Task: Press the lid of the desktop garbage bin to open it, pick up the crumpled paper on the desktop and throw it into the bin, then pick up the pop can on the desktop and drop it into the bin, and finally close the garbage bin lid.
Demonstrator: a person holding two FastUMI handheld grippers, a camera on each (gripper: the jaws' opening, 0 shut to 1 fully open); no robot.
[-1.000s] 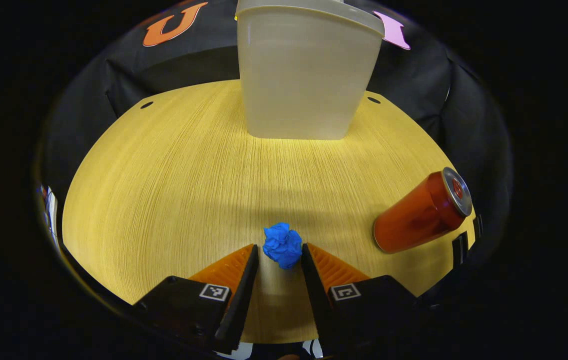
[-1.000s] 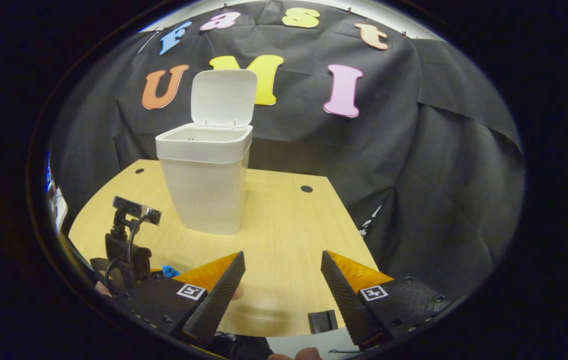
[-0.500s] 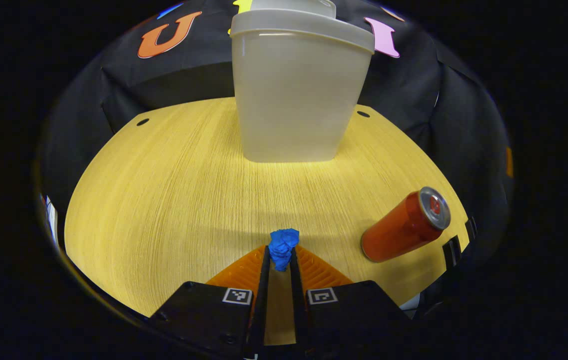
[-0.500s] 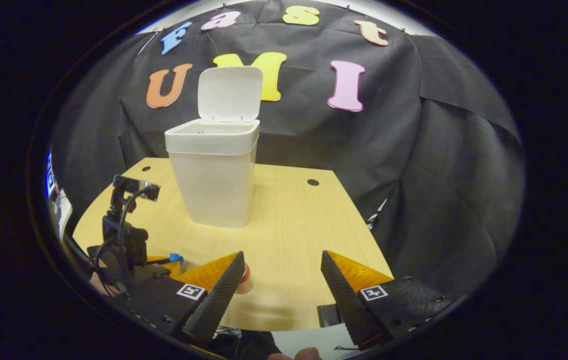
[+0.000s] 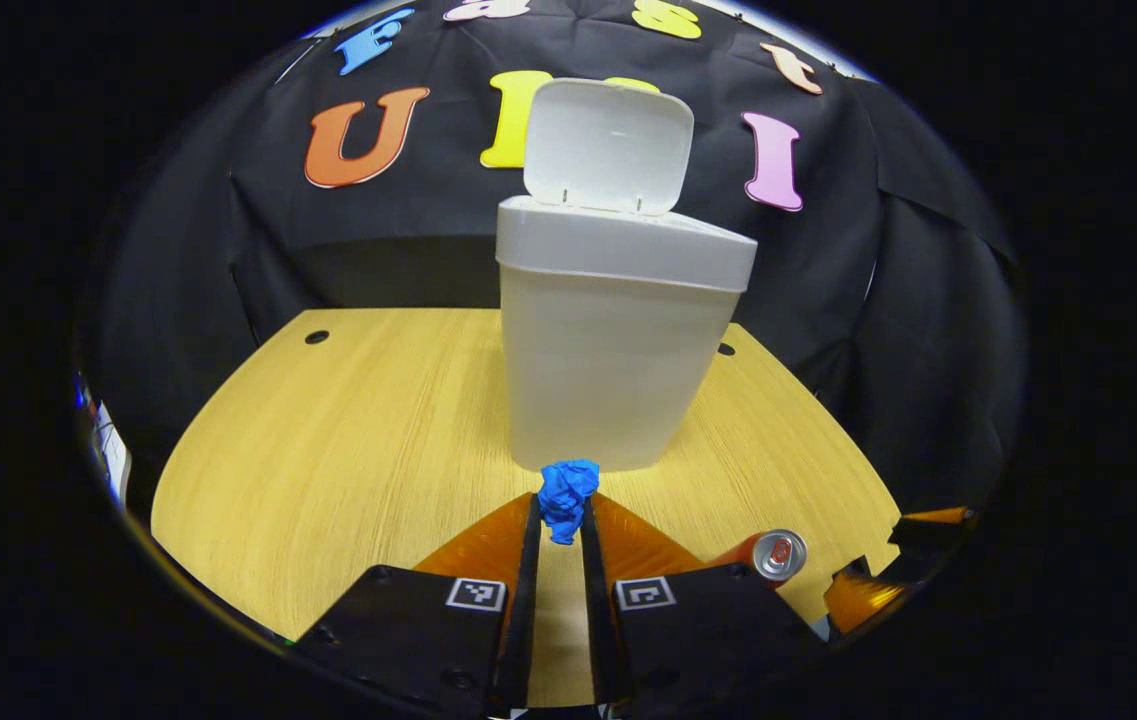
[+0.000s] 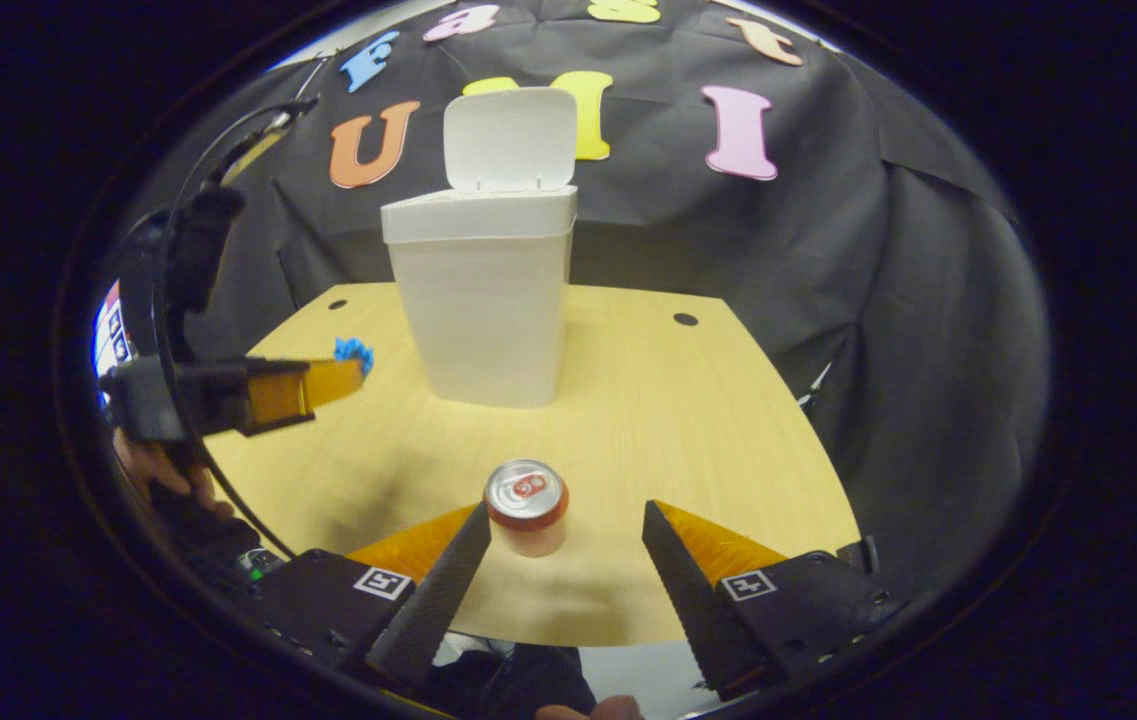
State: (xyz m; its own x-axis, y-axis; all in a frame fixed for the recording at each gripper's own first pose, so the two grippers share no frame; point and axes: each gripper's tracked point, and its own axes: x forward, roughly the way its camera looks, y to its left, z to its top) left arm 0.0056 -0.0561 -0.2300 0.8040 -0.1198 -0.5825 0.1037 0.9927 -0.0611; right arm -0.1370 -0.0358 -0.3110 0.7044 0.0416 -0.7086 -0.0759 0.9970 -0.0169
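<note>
Between the fingers of the left hand-held gripper (image 5: 556, 520), in the left gripper view, a crumpled ball of blue paper (image 5: 567, 492) sits pinched at the tips, clear of the pale wooden tabletop (image 5: 348, 430). Ahead stands the translucent white plastic garbage bin (image 5: 613, 350), its hinged white lid (image 5: 608, 145) upright so the mouth is ready for a drop.

Over in the right gripper view, the right hand-held gripper (image 6: 558, 560) is spread wide, grasping nothing, with the upright red pop can (image 6: 526, 505) near its left finger, probably lined up for the later pick.
</note>
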